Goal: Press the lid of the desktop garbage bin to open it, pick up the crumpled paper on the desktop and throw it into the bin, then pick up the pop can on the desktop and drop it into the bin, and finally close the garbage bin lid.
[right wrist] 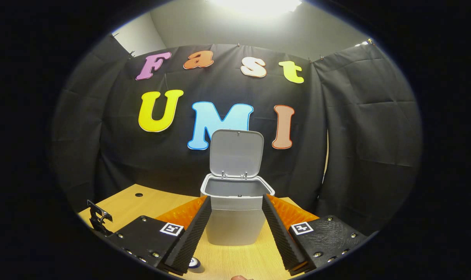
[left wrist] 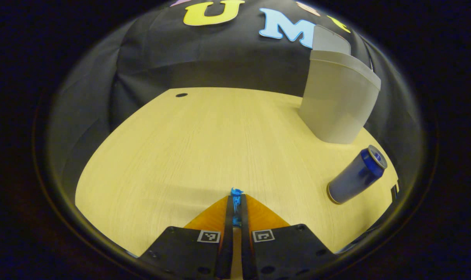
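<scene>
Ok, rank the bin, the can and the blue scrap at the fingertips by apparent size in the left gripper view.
1. Garbage bin, largest by far.
2. Pop can, standing nearer the camera, yet clearly smaller.
3. Blue scrap poking out between the left gripper's closed fingers, smallest, mostly hidden, so its full size is unsure.

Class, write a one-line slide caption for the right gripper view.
Open right gripper faces the grey bin on the wooden table, lid raised.

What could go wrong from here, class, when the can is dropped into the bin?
1. The can stands upright near the table edge; a glancing touch from the open right gripper might topple it and send it rolling.
2. The lid stands upright over the bin; a high approach could knock it shut.
</scene>
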